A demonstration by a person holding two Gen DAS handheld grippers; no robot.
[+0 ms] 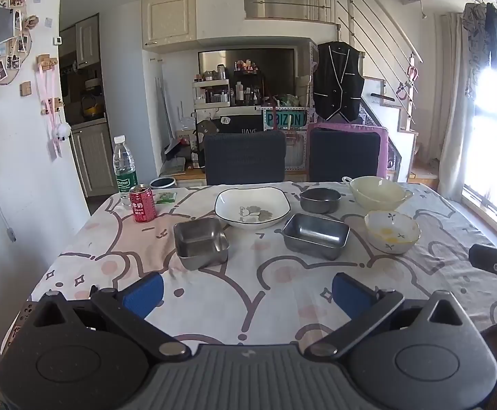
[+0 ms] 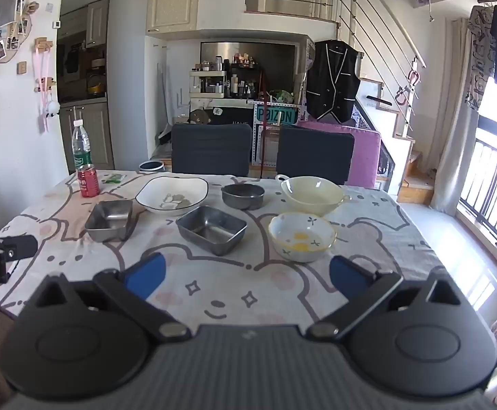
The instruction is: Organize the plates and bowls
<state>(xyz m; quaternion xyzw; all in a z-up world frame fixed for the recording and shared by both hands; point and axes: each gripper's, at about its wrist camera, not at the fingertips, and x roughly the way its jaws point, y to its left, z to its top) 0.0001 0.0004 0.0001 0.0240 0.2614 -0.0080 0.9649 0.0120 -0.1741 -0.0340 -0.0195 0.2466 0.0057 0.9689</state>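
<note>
On the patterned tablecloth [image 1: 248,294] stand a square steel dish [image 1: 200,242], a white square plate with a dark rim [image 1: 252,206], a round dark metal bowl [image 1: 319,200], a rectangular steel dish [image 1: 315,235], a cream bowl with handles [image 1: 378,193] and a small white flowered bowl [image 1: 392,230]. My left gripper [image 1: 246,294] hovers open over the near cloth, short of all of them. The right gripper [image 2: 246,275] is open too, nearest the flowered bowl [image 2: 301,235] and the rectangular steel dish [image 2: 211,229]. Nothing sits between either pair of fingers.
A red can [image 1: 142,203], a water bottle [image 1: 124,167] and a small green packet [image 1: 164,197] stand at the table's far left. Two dark chairs [image 1: 245,159] line the far side. A white wall runs along the left, a bright window on the right.
</note>
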